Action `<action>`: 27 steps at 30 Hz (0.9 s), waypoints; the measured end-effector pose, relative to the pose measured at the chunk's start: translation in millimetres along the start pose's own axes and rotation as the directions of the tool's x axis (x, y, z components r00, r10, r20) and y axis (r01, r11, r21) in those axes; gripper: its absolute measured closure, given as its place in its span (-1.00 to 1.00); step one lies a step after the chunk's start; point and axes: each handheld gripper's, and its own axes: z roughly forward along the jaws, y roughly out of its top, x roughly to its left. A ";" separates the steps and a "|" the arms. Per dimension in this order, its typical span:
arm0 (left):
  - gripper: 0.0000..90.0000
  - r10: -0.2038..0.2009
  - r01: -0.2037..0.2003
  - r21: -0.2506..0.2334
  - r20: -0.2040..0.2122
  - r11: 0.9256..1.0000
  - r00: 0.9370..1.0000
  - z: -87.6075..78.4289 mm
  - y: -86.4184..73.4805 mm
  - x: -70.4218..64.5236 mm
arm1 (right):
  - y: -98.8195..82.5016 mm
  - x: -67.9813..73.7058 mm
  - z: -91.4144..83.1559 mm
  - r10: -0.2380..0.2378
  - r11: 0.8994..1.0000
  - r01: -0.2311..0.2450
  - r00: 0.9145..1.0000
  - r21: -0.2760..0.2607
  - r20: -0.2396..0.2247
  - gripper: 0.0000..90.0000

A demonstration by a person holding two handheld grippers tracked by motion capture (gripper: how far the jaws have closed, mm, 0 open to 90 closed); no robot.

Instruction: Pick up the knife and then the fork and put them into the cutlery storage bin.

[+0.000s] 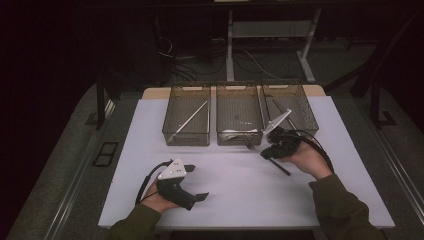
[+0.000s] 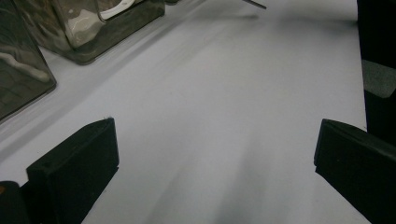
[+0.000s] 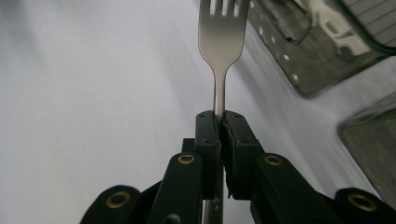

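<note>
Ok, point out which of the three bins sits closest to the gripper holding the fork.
The rightmost bin; the right gripper holds its fork just before it.

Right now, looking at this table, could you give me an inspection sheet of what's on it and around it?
Surface: white table top, bare in front of the bins.
Job's things: fork clamped by its neck, tines pointing away; three clear bins in a row at the far edge, the left and right ones each with a long thin utensil, the middle one with something pale.
Clutter: nothing seen.
Grippers: left hand-held gripper open, holding nothing; right hand-held gripper shut on the fork near the middle bin.
Cables: a black cable loops from the right one.
Surroundings: dark room, desk legs and floor wiring behind.
</note>
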 end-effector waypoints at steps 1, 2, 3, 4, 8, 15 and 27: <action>-1.00 0.001 -0.001 0.000 0.001 1.000 1.000 -0.1 0.0 0.1 | -2.0 -2.7 -3.3 0.016 1.000 -0.016 1.000 -0.020 -0.002 0.88; -1.00 0.001 -0.001 0.000 0.001 1.000 1.000 -0.1 0.0 0.1 | -2.8 -3.6 -4.8 0.028 0.999 -0.028 1.000 -0.029 -0.005 0.88; -1.00 0.000 0.000 -0.001 0.000 1.000 1.000 -0.1 0.0 0.2 | -3.8 -4.8 -6.6 0.032 0.999 -0.032 0.999 -0.040 -0.003 0.88; -1.00 0.000 0.000 0.000 0.000 1.000 1.000 -0.1 0.0 0.2 | -4.8 -6.0 -8.5 0.039 0.998 -0.039 0.999 -0.053 0.005 0.88; -1.00 0.000 0.000 0.000 0.001 1.000 1.000 -0.1 -0.1 0.3 | -8.4 -10.9 -17.5 0.072 0.992 -0.070 0.997 -0.106 0.015 0.88; -1.00 0.002 -0.002 0.000 0.000 1.000 1.000 -0.4 0.0 0.9 | -15.8 -20.1 -35.2 0.114 0.973 -0.107 0.993 -0.204 0.019 0.88; -1.00 -0.005 0.005 -0.008 -0.003 1.000 1.000 -0.7 -0.6 3.2 | -26.4 -34.3 -62.0 0.182 0.929 -0.165 0.983 -0.331 0.021 0.88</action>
